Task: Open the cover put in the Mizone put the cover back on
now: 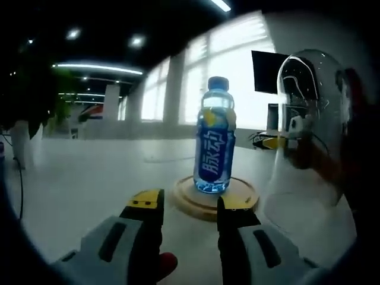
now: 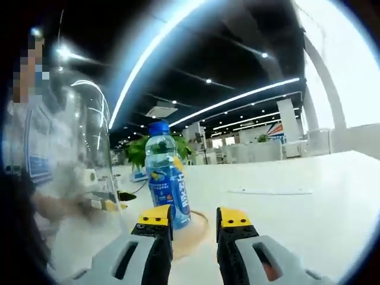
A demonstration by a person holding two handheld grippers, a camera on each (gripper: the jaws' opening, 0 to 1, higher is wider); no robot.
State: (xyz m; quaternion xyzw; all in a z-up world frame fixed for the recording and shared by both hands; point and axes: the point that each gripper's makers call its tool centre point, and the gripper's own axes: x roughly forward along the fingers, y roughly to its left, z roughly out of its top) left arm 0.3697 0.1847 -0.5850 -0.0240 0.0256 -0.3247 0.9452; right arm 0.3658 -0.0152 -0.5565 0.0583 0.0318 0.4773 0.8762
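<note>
A blue Mizone bottle with a blue cap stands upright on a round wooden base on the white table. My left gripper is open just short of the base, with nothing between its yellow-tipped jaws. A clear glass dome cover stands upright to the right of the base, off the bottle. In the right gripper view the bottle stands on the base, just beyond my open, empty right gripper. There the dome is at the left.
The white table stretches wide around the base. A person is behind the dome. Seen through the glass, the other gripper's yellow tips show. A black cable hangs at the left. Plants stand far off.
</note>
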